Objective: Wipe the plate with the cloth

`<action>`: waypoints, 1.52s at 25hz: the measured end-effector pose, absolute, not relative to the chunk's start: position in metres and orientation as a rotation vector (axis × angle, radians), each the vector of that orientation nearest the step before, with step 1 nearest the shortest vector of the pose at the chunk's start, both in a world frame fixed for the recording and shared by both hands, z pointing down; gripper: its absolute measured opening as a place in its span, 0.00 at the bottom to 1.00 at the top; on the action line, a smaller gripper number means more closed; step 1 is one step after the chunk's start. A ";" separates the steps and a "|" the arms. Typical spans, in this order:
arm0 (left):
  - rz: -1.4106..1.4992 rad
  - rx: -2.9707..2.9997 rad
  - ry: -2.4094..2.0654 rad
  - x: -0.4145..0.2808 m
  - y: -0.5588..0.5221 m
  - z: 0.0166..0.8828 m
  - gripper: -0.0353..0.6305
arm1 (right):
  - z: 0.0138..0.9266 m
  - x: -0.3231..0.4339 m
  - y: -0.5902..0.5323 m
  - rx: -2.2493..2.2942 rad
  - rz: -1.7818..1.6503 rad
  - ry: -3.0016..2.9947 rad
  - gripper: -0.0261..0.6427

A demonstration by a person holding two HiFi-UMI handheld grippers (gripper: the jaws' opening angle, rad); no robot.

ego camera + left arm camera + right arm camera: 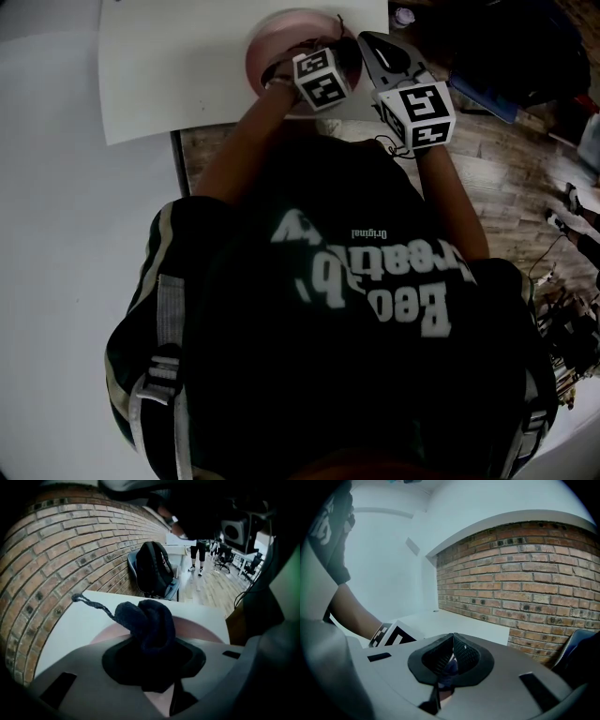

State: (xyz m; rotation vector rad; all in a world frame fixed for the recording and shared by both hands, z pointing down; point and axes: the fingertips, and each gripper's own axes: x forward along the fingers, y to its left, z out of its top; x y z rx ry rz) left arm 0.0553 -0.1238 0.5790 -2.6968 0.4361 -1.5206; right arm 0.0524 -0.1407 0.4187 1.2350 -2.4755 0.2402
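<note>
The cloth (pixel 149 620) is dark navy, the plate (pixel 270 39) pink, the table (pixel 169 70) white

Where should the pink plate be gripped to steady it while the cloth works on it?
Probably the plate's thin rim on its right, approached from the right gripper's side: it lies flat on the table, so only the rim offers a pinch, and the left gripper, shut on the cloth, sits over its middle.

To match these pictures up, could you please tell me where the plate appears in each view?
Head view: plate at top centre, on the table.
Left gripper view: low centre, pink, behind the cloth.
Right gripper view: only a pinkish sliver under the jaws, probably the plate.
Shared landmark: the white table.
</note>
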 end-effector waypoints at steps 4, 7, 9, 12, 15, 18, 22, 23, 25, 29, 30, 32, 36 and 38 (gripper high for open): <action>-1.539 -2.674 0.508 0.044 -0.141 0.580 0.25 | 0.419 0.052 -0.143 1.241 0.239 -2.471 0.03; -1.570 -2.648 0.569 0.037 -0.154 0.580 0.25 | 0.419 0.054 -0.146 1.238 0.243 -2.472 0.03; -1.592 -2.627 0.608 0.031 -0.161 0.579 0.25 | 0.419 0.055 -0.147 1.232 0.244 -2.474 0.03; -1.620 -2.602 0.672 0.018 -0.170 0.580 0.25 | 0.419 0.051 -0.148 1.225 0.243 -2.477 0.03; -1.642 -2.575 0.755 0.002 -0.180 0.580 0.25 | 0.419 0.047 -0.149 1.217 0.240 -2.481 0.03; -1.667 -2.548 0.832 -0.013 -0.186 0.580 0.25 | 0.418 0.044 -0.151 1.211 0.236 -2.490 0.03; -1.707 -2.521 0.883 -0.029 -0.188 0.579 0.25 | 0.418 0.042 -0.152 1.197 0.239 -2.497 0.03; -1.722 -2.503 0.887 -0.033 -0.188 0.579 0.25 | 0.418 0.041 -0.153 1.194 0.239 -2.500 0.03; -1.745 -2.461 0.892 -0.043 -0.187 0.579 0.25 | 0.418 0.039 -0.154 1.188 0.239 -2.505 0.03; -1.772 -2.407 0.902 -0.058 -0.179 0.579 0.26 | 0.419 0.039 -0.153 1.179 0.235 -2.513 0.03; -1.777 -2.397 0.905 -0.060 -0.177 0.579 0.26 | 0.418 0.039 -0.153 1.179 0.235 -2.515 0.03; -1.788 -2.382 0.914 -0.066 -0.173 0.579 0.26 | 0.417 0.039 -0.153 1.178 0.236 -2.517 0.03; -1.830 -2.368 0.929 -0.078 -0.163 0.581 0.26 | 0.416 0.033 -0.154 1.165 0.224 -2.532 0.03; -1.853 -2.367 0.925 -0.080 -0.158 0.581 0.26 | 0.415 0.033 -0.155 1.159 0.222 -2.539 0.03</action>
